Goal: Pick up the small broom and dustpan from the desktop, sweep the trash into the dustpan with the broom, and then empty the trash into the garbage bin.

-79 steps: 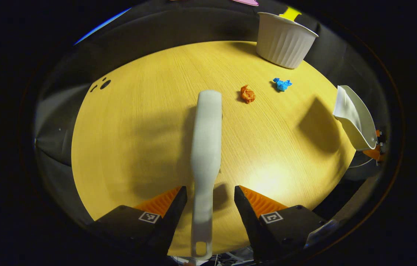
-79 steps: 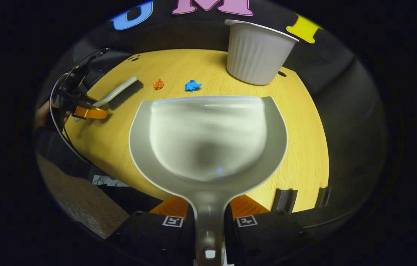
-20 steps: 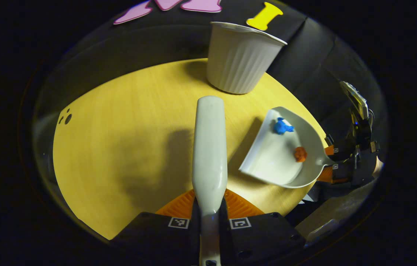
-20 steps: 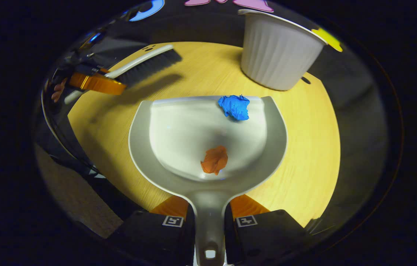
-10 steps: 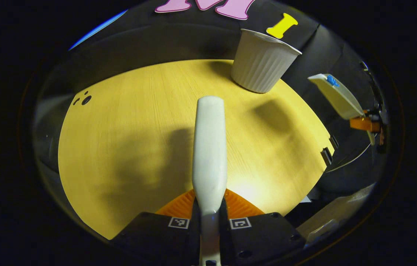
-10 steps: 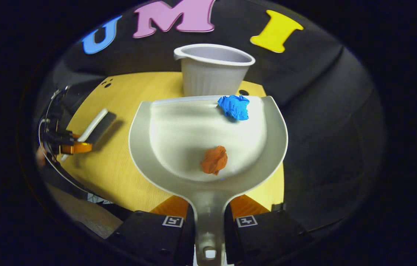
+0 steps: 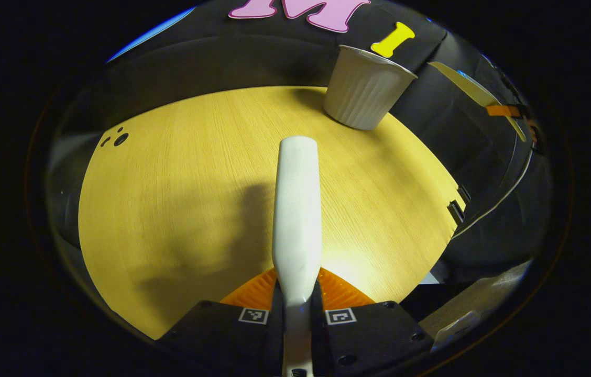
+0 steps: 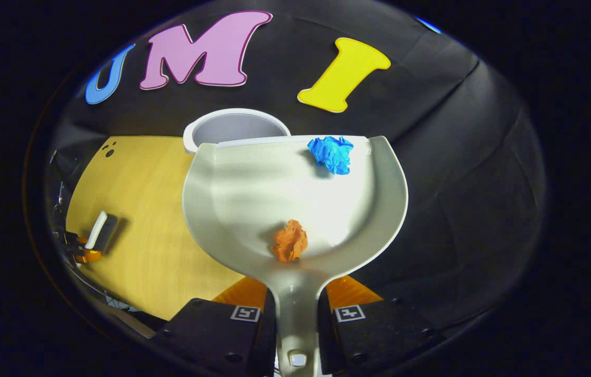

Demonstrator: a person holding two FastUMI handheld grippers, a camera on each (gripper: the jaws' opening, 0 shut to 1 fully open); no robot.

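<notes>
My right gripper (image 8: pixel 297 309) is shut on the handle of the white dustpan (image 8: pixel 253 199), held high in the air. A blue paper ball (image 8: pixel 332 153) lies near the pan's front lip and an orange paper ball (image 8: pixel 290 241) near the handle. The pan's lip hangs just above the open white ribbed bin (image 8: pixel 222 128). My left gripper (image 7: pixel 297 303) is shut on the white broom (image 7: pixel 297 209), held above the yellow round table (image 7: pixel 180 183). In the left gripper view the bin (image 7: pixel 363 91) stands at the table's far edge, with the dustpan (image 7: pixel 463 84) raised to its right.
Small dark holes (image 7: pixel 117 139) mark the table's left side. A dark bracket (image 7: pixel 455 209) sits on the table's right edge. In the right gripper view the broom (image 8: pixel 99 230) and the left gripper show far down at the left, over the table (image 8: pixel 138 209).
The right gripper has lifted the dustpan higher and carried it toward the bin, whose opening now shows just past the lip. The orange ball slid toward the handle. The broom stays held.
</notes>
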